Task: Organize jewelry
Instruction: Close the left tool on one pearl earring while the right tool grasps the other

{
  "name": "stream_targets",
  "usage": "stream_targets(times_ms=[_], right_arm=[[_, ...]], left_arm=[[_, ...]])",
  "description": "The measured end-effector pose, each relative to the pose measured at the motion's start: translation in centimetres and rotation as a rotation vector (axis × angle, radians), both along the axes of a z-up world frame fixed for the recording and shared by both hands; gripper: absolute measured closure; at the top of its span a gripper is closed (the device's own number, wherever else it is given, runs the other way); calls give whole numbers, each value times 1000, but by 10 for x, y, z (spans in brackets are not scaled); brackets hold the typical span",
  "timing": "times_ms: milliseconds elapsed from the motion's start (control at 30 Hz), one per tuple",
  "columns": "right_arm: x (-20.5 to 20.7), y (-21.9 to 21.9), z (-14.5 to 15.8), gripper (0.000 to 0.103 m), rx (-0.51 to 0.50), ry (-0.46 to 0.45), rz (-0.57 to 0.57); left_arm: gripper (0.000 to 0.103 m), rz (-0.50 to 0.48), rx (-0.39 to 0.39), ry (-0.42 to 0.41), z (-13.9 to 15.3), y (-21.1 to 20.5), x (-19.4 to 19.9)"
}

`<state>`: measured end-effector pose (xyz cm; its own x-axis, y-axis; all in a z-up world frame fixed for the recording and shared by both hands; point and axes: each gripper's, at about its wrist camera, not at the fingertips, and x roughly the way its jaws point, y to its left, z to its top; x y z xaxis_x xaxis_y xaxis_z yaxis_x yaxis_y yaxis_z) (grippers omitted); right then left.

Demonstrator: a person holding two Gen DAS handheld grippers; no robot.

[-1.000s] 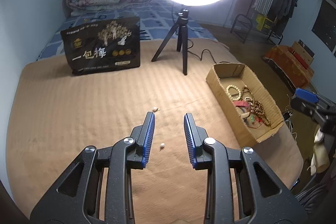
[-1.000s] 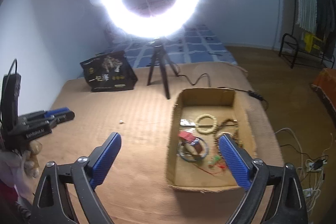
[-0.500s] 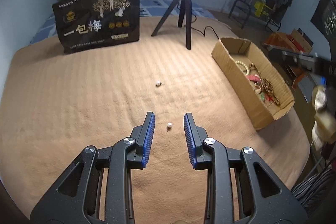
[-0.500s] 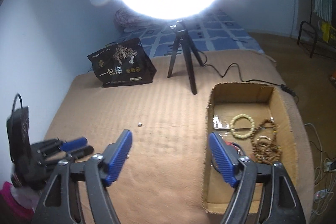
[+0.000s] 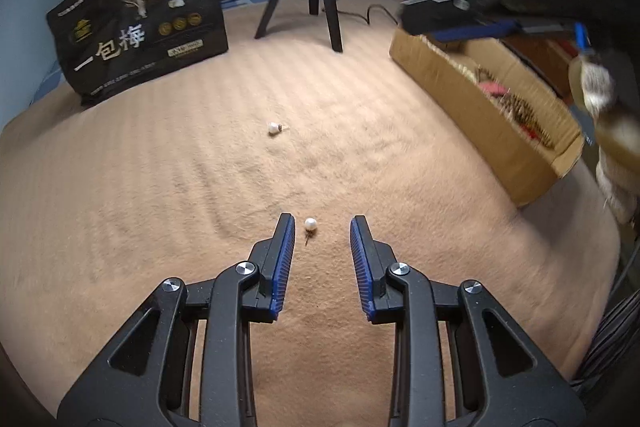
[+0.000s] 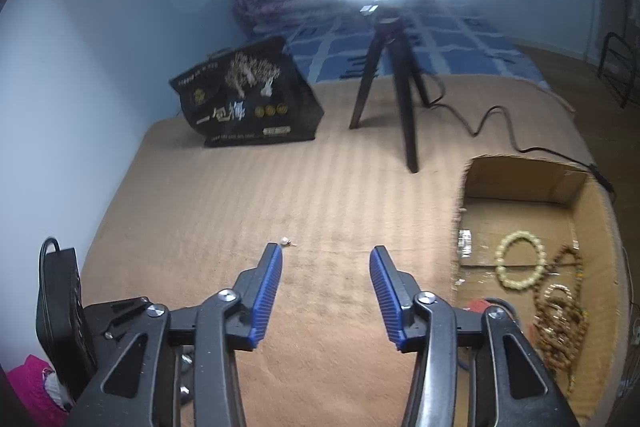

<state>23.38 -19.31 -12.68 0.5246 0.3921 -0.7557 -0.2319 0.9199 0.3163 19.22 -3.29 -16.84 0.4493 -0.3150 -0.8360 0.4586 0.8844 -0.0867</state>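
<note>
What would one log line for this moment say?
left gripper: open over near pearl earring | right gripper: open, closing, empty | far pearl earring: on blanket

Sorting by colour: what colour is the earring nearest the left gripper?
White pearl earring, clearest in the left wrist view.

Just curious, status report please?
Left gripper open, small white pearl earring between tips. Right gripper empty, jaws just closing. Nothing in the way.

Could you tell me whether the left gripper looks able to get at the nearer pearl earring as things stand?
Probably yes: the nearer pearl earring lies on bare blanket just ahead of the open left gripper, with nothing between.
</note>
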Motion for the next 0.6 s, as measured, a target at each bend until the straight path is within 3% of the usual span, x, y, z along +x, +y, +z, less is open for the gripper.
stream_targets(times_ms=[433, 600], right_arm=[[43, 38, -44, 68, 16, 79, 30], [54, 50, -58, 68, 14, 98, 39]], left_arm=[[75, -14, -2, 41, -34, 0, 16], [87, -1, -17, 33, -38, 3, 24]])
